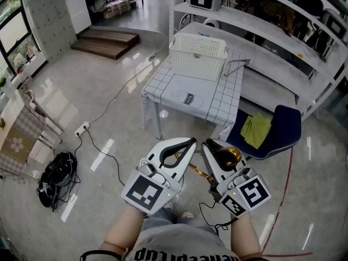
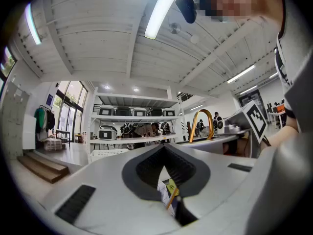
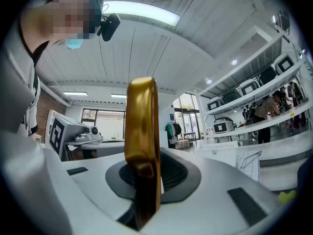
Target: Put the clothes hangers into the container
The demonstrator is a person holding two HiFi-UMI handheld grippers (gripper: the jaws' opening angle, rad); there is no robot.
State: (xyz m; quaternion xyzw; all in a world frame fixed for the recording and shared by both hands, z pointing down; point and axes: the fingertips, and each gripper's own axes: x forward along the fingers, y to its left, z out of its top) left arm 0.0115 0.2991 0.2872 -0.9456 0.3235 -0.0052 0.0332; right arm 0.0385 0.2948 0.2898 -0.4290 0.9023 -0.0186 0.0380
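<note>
Left gripper point(image 1: 190, 142), right gripper point(image 1: 211, 145) level, side by side; right clamps hanger point(image 1: 232, 155).

Glossy grey floor point(image 1: 109, 91), white grid-topped table point(image 1: 228, 105), long white shelving point(image 1: 272, 48), low wooden steps point(image 1: 106, 41), windows point(image 1: 13, 37) at left

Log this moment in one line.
right tool: shut on gold hanger | left tool: shut | white basket: on table ahead

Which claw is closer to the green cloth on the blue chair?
Right. The right claw is just down-left of the green cloth; the left claw is farther left, beyond it.
</note>
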